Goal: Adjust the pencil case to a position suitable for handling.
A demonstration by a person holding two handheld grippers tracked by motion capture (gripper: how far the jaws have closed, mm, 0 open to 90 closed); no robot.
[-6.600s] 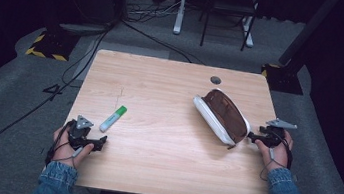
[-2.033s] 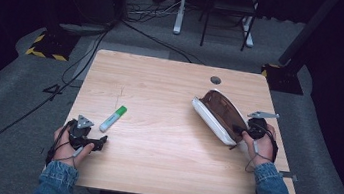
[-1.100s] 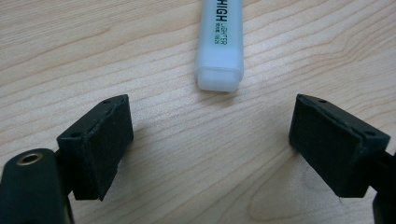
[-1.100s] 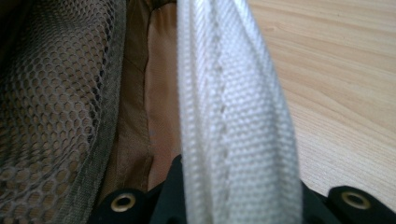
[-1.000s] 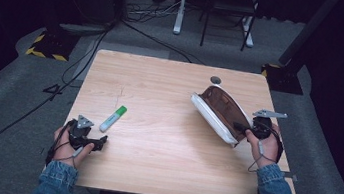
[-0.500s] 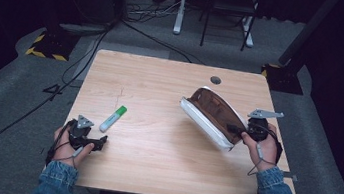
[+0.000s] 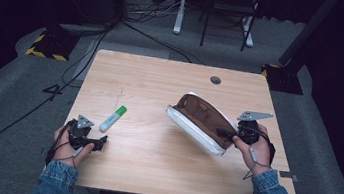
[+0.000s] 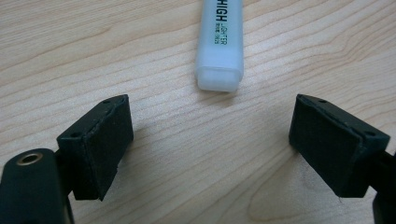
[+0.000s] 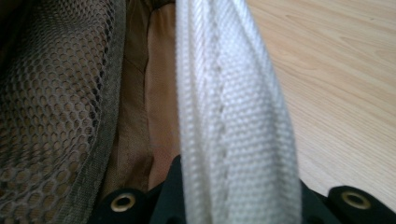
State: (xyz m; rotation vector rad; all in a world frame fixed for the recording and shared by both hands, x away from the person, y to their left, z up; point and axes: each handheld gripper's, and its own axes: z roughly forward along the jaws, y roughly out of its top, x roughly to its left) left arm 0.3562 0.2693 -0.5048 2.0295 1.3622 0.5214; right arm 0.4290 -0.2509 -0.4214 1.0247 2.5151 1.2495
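Note:
A white pencil pouch [image 7: 191, 125] with a brown lining lies open on the right half of the table, tilted up on its side. My right gripper [image 7: 224, 133] is shut on the pouch's near right end. In the right gripper view its white woven rim [image 9: 233, 116] runs up from between the jaws, beside a brown mesh pocket [image 9: 51, 107]. A pale highlighter with a green cap [image 7: 113, 118] lies at the left. My left gripper [image 7: 102, 141] rests just short of it, open. In the left gripper view the highlighter's butt end [image 8: 219, 42] lies ahead of the spread pads [image 8: 100, 140].
The wooden table [image 7: 162, 80] has a round cable hole [image 7: 216, 80] near its far edge. Bare wood lies between highlighter and pouch. On the floor behind are cables and furniture legs [image 7: 179, 7].
My right gripper moved in, shut on the pouch's end, then swung and tipped the pouch leftward toward the table's middle. The left gripper and the highlighter stayed put.

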